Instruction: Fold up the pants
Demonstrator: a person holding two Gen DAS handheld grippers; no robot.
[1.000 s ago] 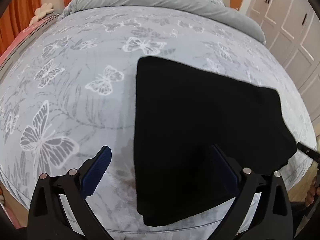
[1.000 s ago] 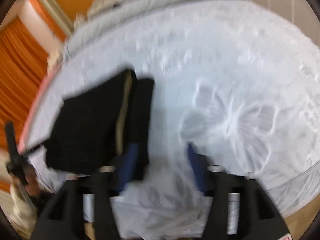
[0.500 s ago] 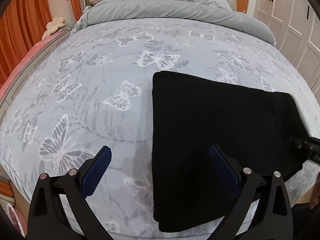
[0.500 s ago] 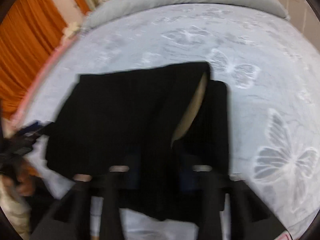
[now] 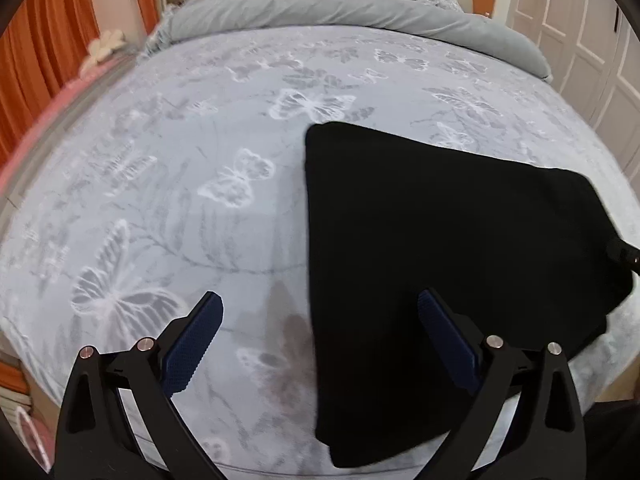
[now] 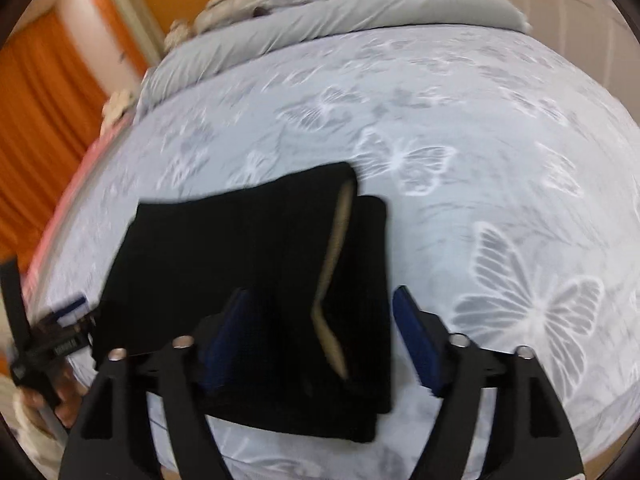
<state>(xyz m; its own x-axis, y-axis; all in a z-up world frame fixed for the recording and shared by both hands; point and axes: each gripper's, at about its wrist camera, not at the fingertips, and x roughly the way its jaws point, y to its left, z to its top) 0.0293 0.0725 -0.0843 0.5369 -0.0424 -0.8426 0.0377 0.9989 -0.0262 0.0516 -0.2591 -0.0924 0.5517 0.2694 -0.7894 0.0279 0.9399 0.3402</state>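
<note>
The left gripper (image 5: 320, 340) hangs above the near edge of the bed (image 5: 180, 184), its blue-padded fingers (image 5: 194, 342) spread wide and holding nothing; the left one sits over bare butterfly-print cover, the right one over the dark cloth. The black pants (image 5: 440, 240) lie folded into a flat block on the near right part of the bed, close to its edge. In the right wrist view, which is motion-blurred, a tan lining shows in a gap between their layers. The right gripper (image 6: 320, 336) hovers over the pants' (image 6: 224, 248) near end, fingers (image 6: 416, 340) apart and empty. A grey duvet (image 5: 340, 8) is bunched at the far end.
</note>
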